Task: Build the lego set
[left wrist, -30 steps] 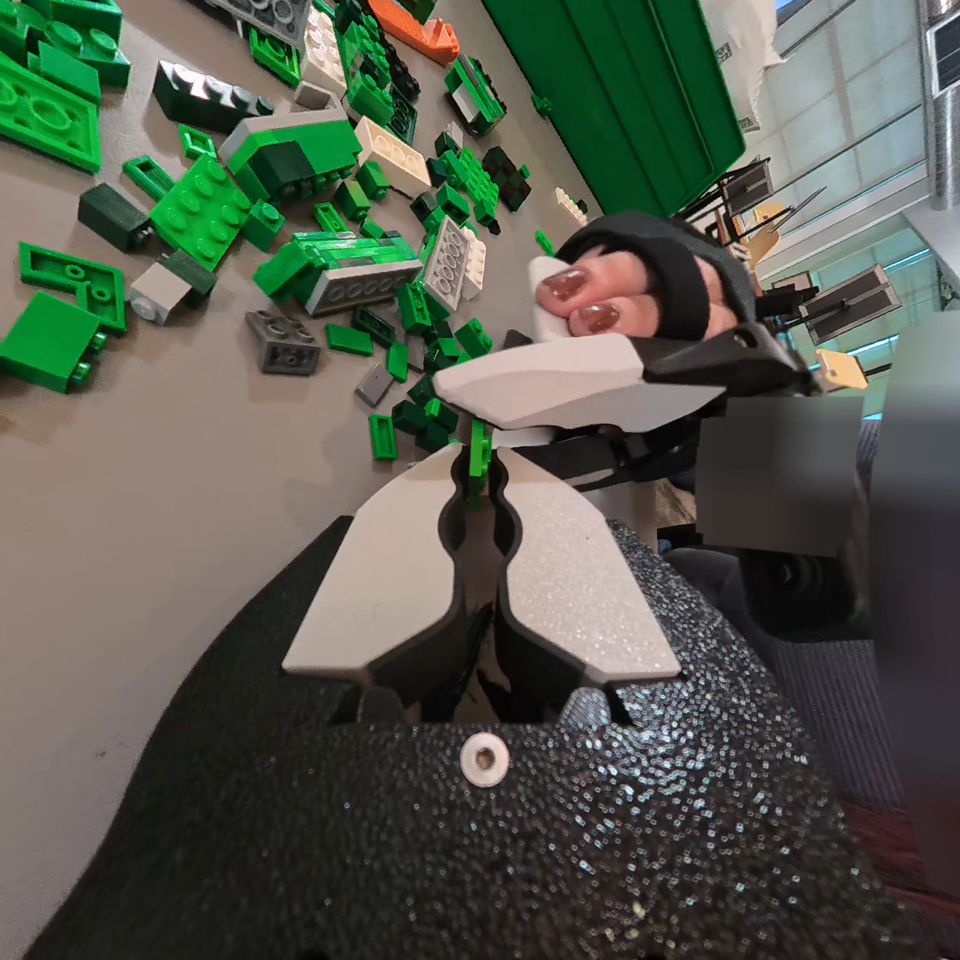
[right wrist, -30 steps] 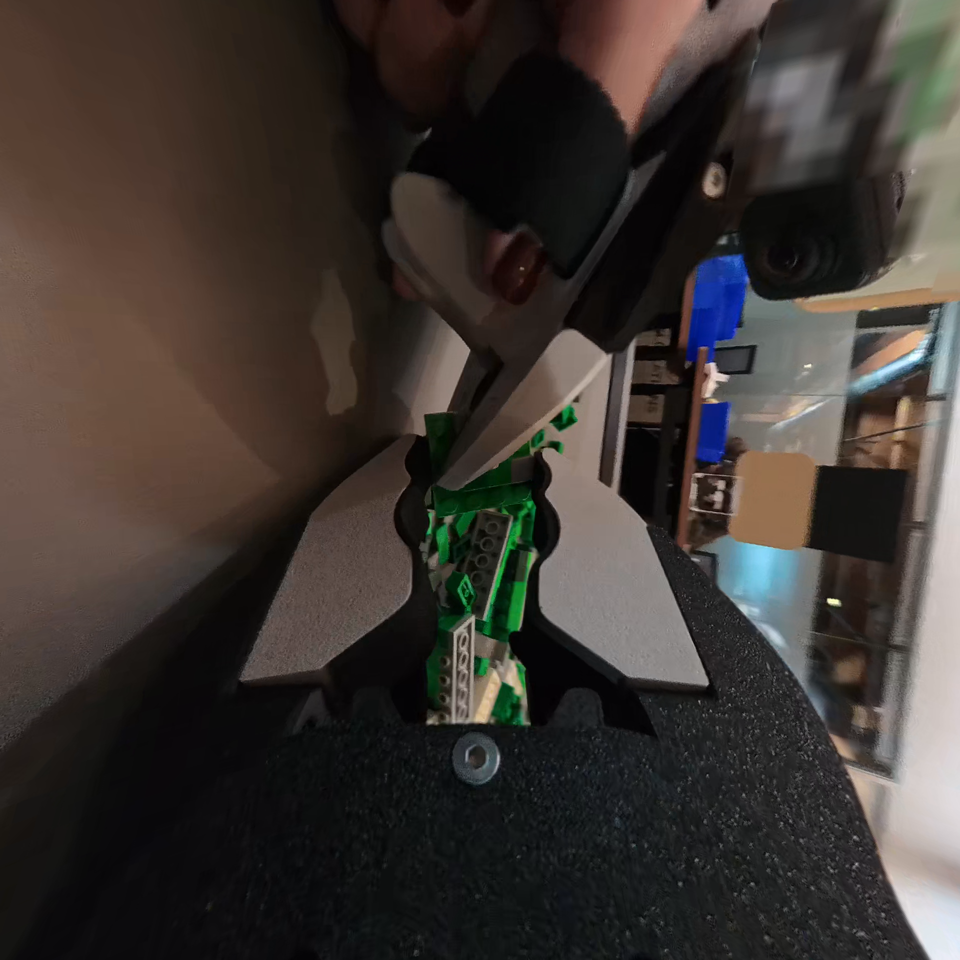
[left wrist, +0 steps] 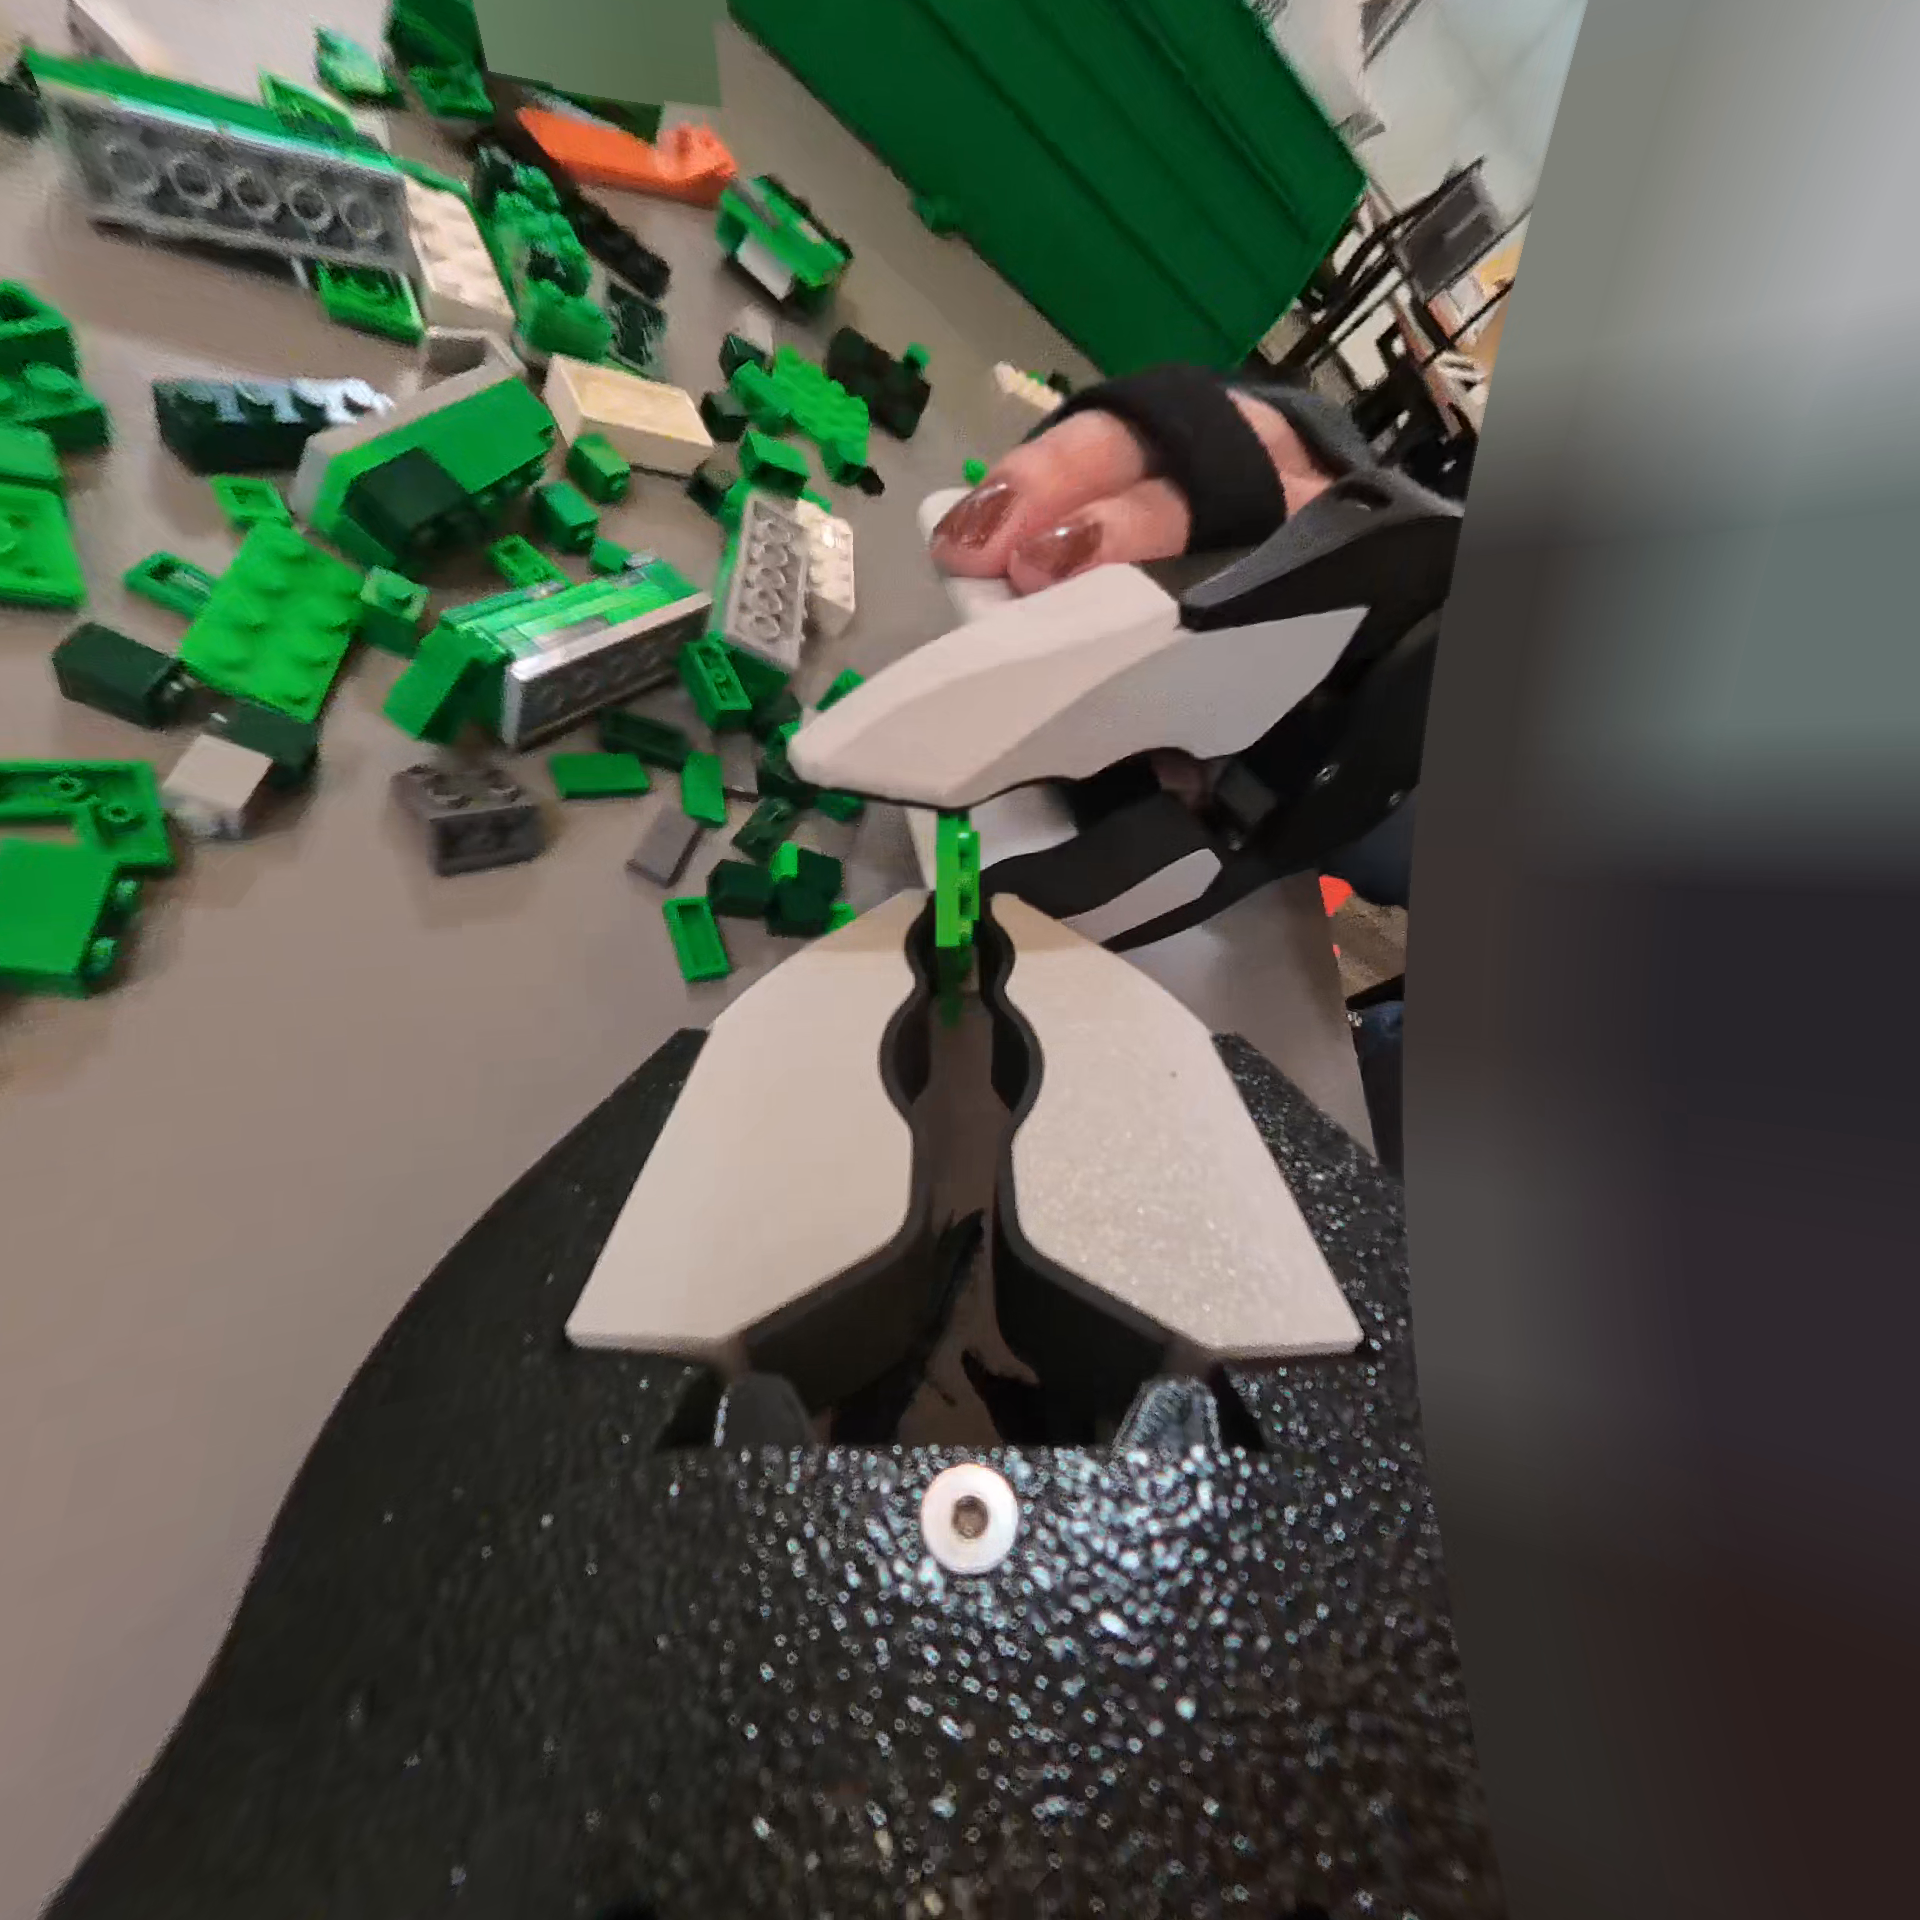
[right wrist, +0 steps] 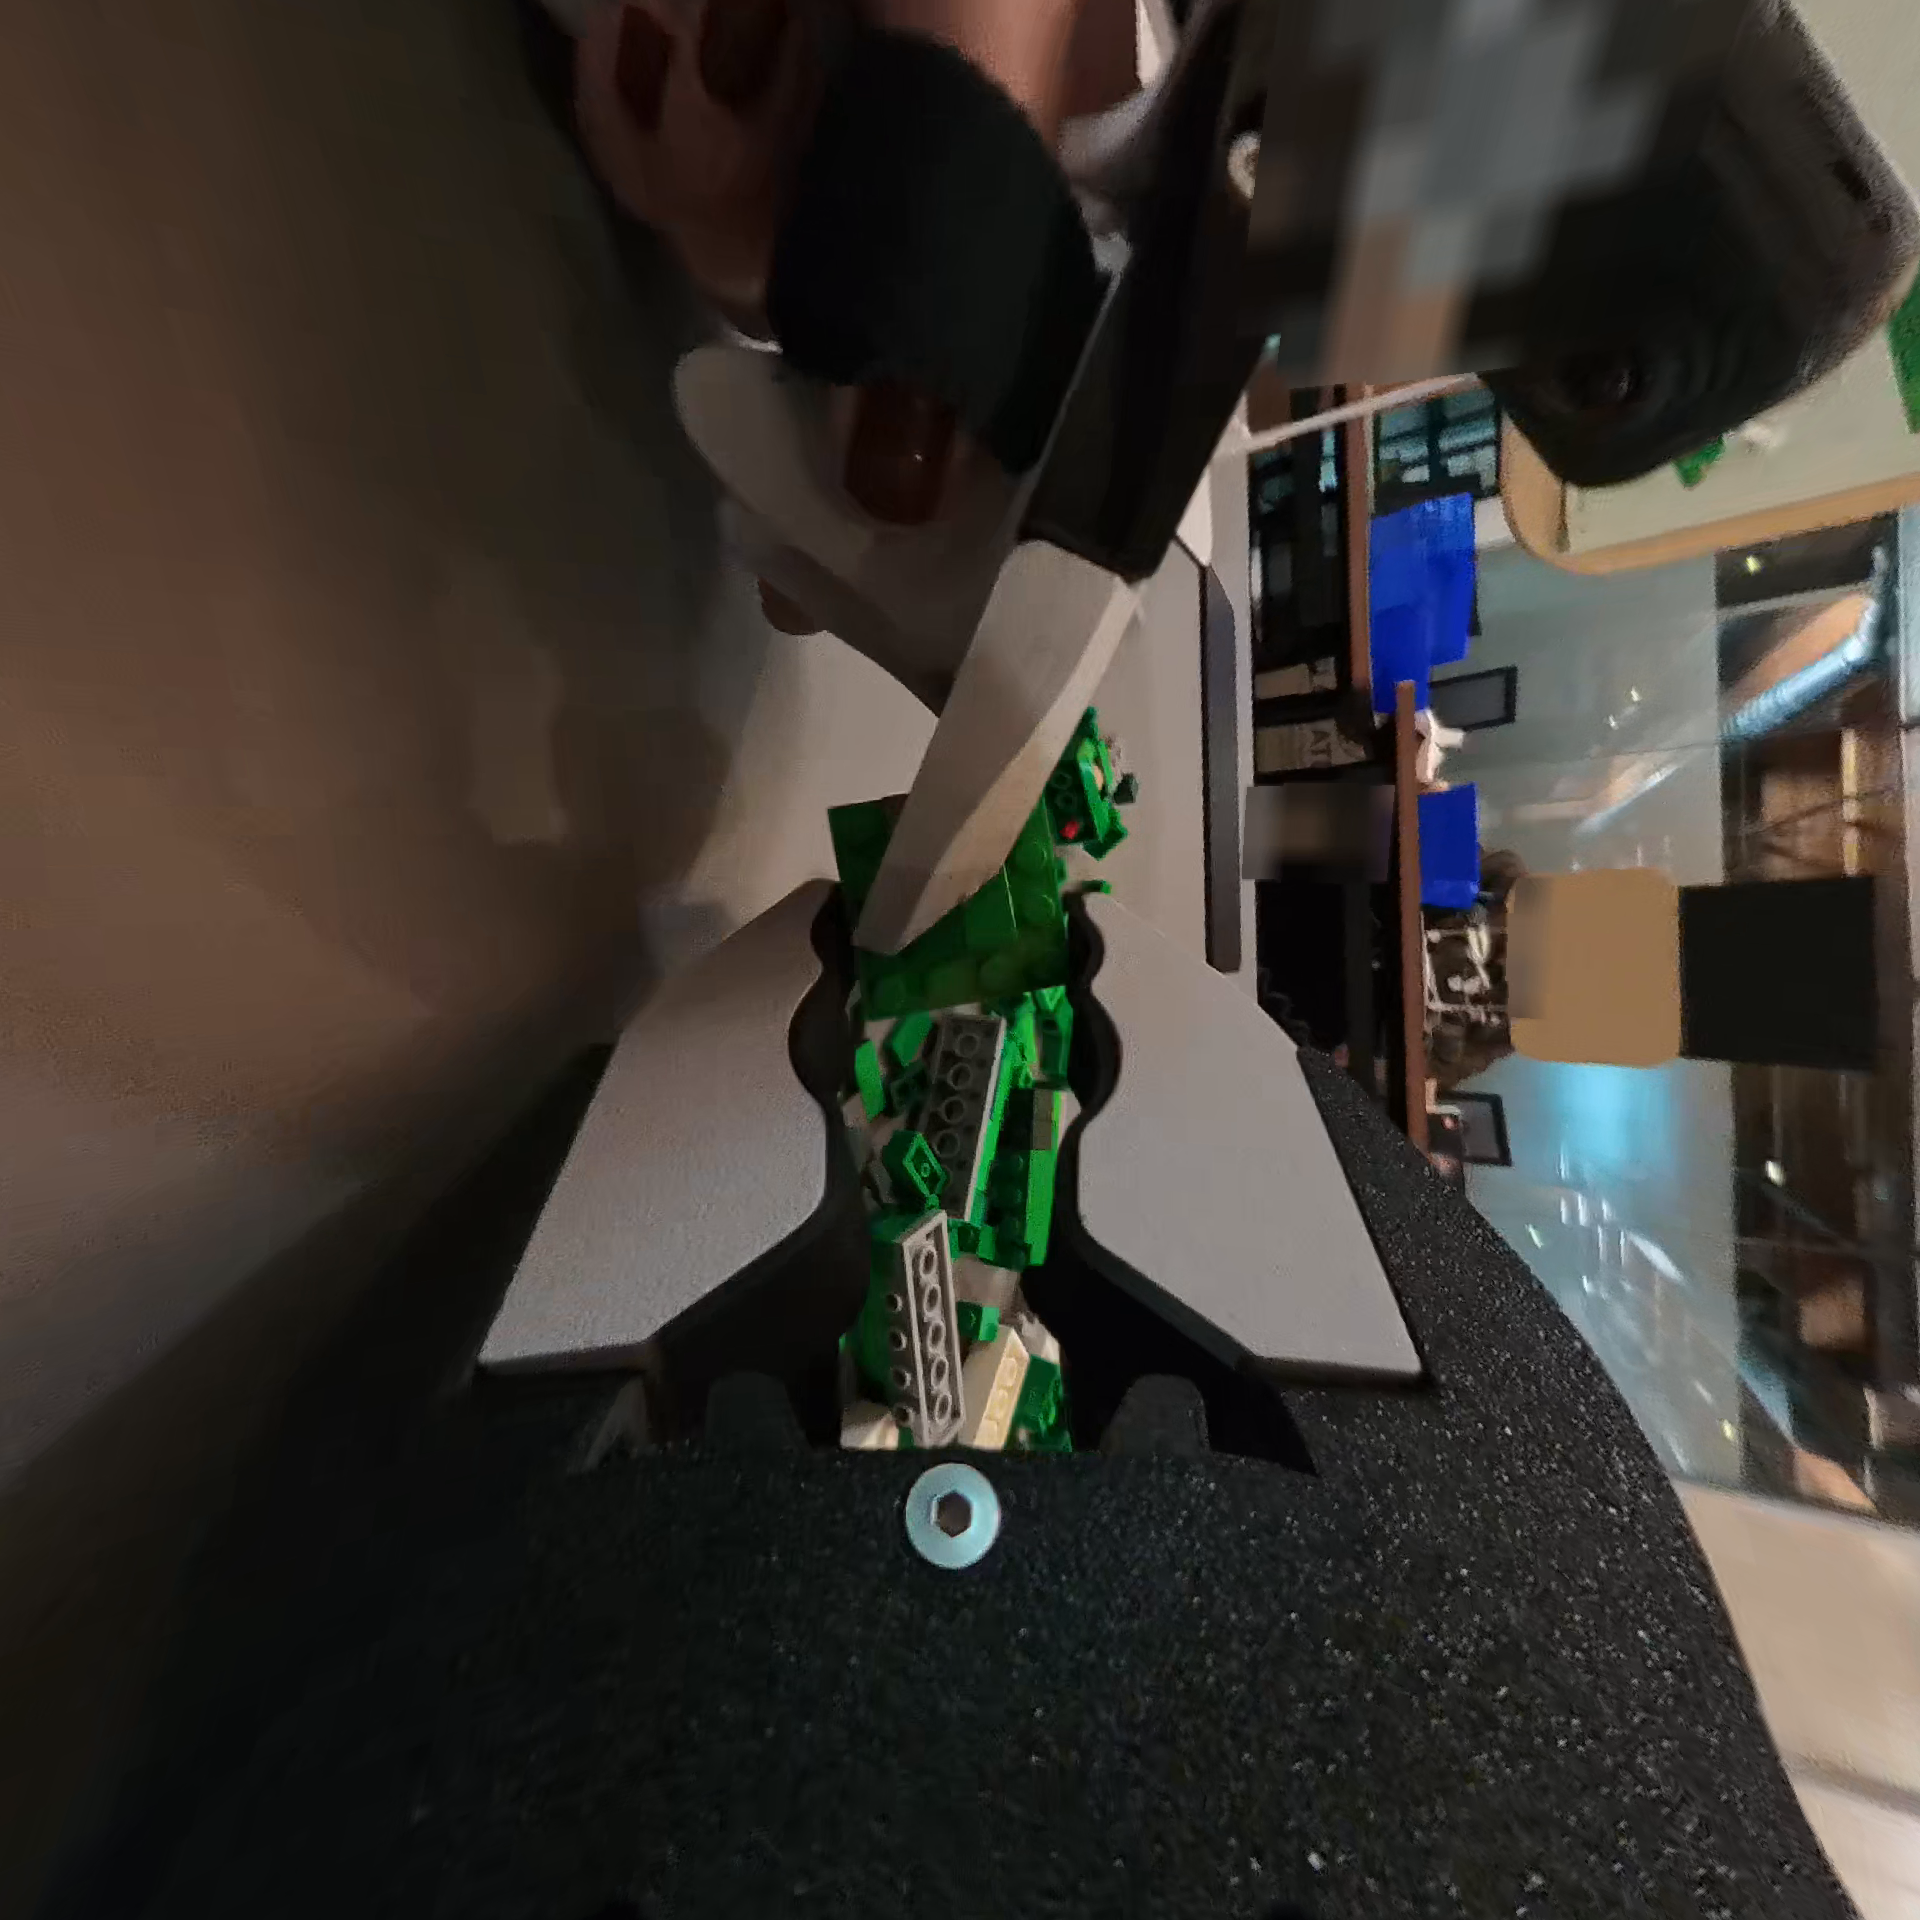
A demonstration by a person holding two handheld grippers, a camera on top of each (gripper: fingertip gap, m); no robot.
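Along the left edge of the left wrist view, loose green plates [left wrist: 272, 621] and wedge bricks lie scattered on the grey table [left wrist: 312, 1091], with a long grey studded brick [left wrist: 234, 197] in the upper left and a dark grey slope brick [left wrist: 470, 817] nearer the middle. An orange piece [left wrist: 634, 156] sits at the top centre, beside a big green bin [left wrist: 1049, 166] that fills the upper middle. At centre, the left gripper [left wrist: 954, 925] has its two pale fingers drawn close together, pinching a thin bright green lego piece [left wrist: 956, 883] that stands upright between the tips. Just above it, the right gripper [left wrist: 935, 821] reaches in from the right with its tip over the top of that piece, held by a hand [left wrist: 1101, 499] in a black strap. In the right wrist view, the right gripper's [right wrist: 961, 914] fingers stand a fair way apart around a green plate [right wrist: 966, 956] at the tips; whether they truly clamp it is hard to make out in the blur. The other gripper's pale finger slants down across it from the upper centre.
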